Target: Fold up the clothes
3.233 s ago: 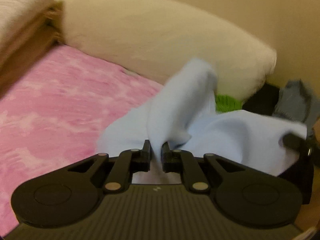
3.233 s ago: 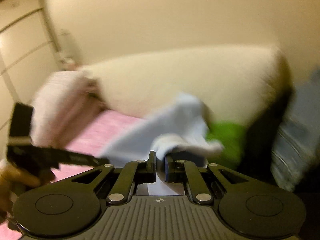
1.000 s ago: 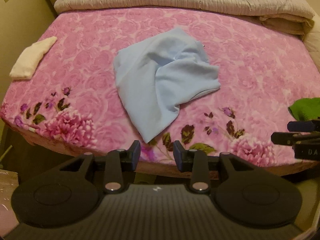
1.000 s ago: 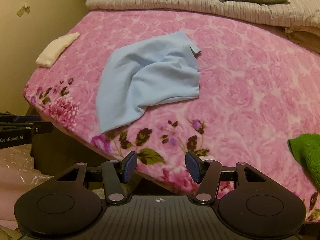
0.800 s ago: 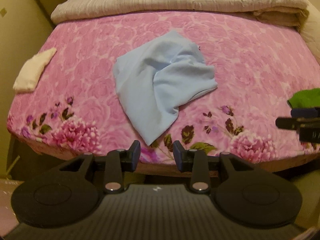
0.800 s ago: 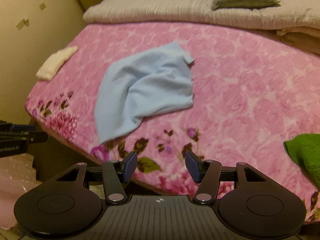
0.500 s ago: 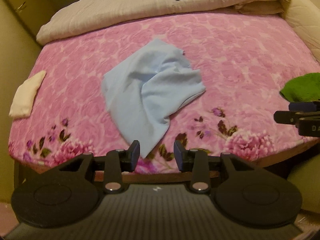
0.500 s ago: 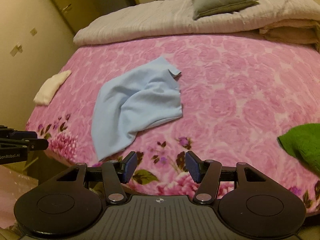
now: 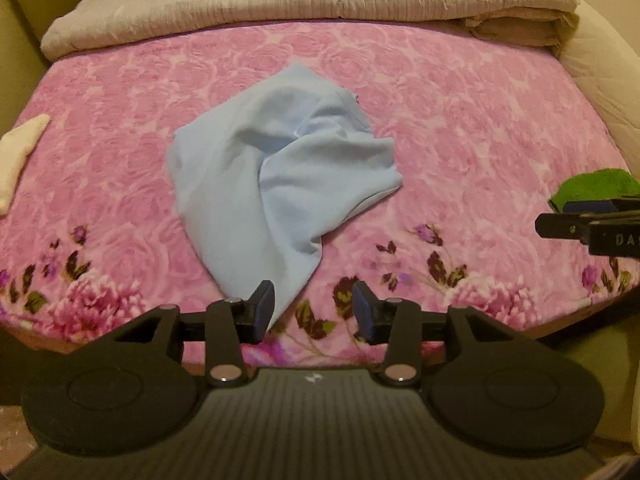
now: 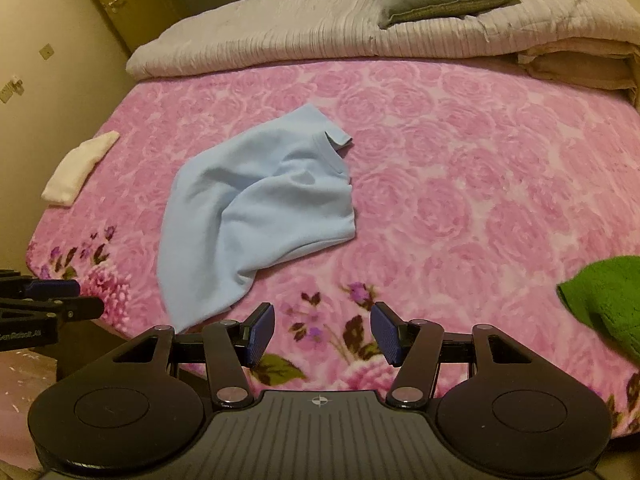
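The light blue garment (image 9: 280, 176) is found crumpled on the pink floral bedspread (image 9: 460, 128), one layer lapped over another, its near tip close to the bed edge. The left gripper (image 9: 314, 312) and right gripper (image 10: 322, 334) are held off the bed, fingers spread, nothing gripped. If a pinch is made through the overlapped region, two layers may be taken together and the fold skewed. If the near tip is dragged outward, the garment may be pulled over the edge.
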{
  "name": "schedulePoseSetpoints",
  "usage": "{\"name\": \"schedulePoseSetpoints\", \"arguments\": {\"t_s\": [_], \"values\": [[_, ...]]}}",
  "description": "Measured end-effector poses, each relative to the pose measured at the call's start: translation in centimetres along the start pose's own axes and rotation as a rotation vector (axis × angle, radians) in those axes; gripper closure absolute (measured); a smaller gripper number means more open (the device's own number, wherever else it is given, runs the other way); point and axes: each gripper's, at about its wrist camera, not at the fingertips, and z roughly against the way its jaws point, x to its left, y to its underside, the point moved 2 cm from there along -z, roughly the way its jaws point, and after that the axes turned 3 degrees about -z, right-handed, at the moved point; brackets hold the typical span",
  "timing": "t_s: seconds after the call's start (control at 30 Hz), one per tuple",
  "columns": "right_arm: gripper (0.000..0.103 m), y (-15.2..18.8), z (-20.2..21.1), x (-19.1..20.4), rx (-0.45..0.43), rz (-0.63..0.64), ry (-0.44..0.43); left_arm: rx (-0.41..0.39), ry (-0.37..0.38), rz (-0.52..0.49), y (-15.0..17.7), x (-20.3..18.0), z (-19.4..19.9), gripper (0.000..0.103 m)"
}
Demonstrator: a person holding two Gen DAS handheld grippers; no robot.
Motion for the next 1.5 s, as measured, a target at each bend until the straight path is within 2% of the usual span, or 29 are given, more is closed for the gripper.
{"name": "schedulePoseSetpoints", "arguments": {"t_s": [0.2, 0.33, 0.5, 0.6, 0.77, 0.8, 0.83, 0.87, 1.03, 1.17, 1.3, 1.33, 1.37, 1.47, 1.5], "values": [[0.046, 0.1, -3.3, -1.3, 0.004, -0.092, 0.025, -0.006, 0.009, -0.097, 0.3, 0.7, -4.9, 0.064], [0.046, 0.9, -5.4, -4.0, -0.021, -0.193, 0.064, -0.001, 0.029, -0.199, 1.0, -0.4, -9.2, 0.064], [0.046, 1.7, -8.2, -7.5, -0.022, -0.272, 0.060, -0.007, 0.031, -0.301, 1.2, -2.6, -15.4, 0.064], [0.046, 1.7, -9.9, -8.9, -0.002, -0.272, 0.075, -0.018, 0.005, -0.342, 0.9, -3.9, -19.1, 0.064], [0.046, 1.9, -12.0, -10.8, 0.023, -0.294, 0.097, -0.026, -0.107, -0.422, -0.5, -4.9, -25.1, 0.064], [0.046, 2.0, -12.2, -10.9, 0.028, -0.305, 0.096, -0.027, -0.131, -0.440, -0.8, -5.1, -26.3, 0.067], [0.046, 2.1, -12.5, -11.0, 0.034, -0.316, 0.095, -0.034, -0.105, -0.411, -1.3, -4.2, -25.8, 0.073], [0.046, 2.1, -12.8, -11.1, 0.040, -0.327, 0.094, -0.042, -0.075, -0.379, -1.8, -3.3, -25.3, 0.093], [0.046, 0.8, -14.1, -10.1, 0.086, -0.316, 0.103, -0.082, 0.072, -0.217, -4.4, 1.4, -22.6, 0.098], [0.046, -1.3, -15.4, -8.2, 0.103, -0.292, 0.101, -0.237, 0.107, 0.090, -7.5, 13.2, -13.3, 0.098], [0.046, -4.2, -17.1, -5.3, 0.105, -0.249, 0.097, -0.352, -0.036, 0.424, -7.5, 28.2, -8.0, 0.097], [0.046, -4.9, -17.6, -4.5, 0.103, -0.237, 0.094, -0.347, -0.096, 0.472, -6.9, 31.4, -7.6, 0.097], [0.046, -5.6, -18.2, -3.5, 0.100, -0.225, 0.088, -0.313, -0.156, 0.498, -6.3, 34.2, -7.9, 0.097], [0.046, -7.4, -20.1, -0.6, 0.102, -0.181, 0.081, -0.160, -0.280, 0.483, -4.1, 39.0, -10.8, 0.100], [0.046, -8.0, -20.7, 0.6, 0.103, -0.153, 0.084, -0.103, -0.289, 0.454, -3.3, 39.4, -11.7, 0.099]]}}
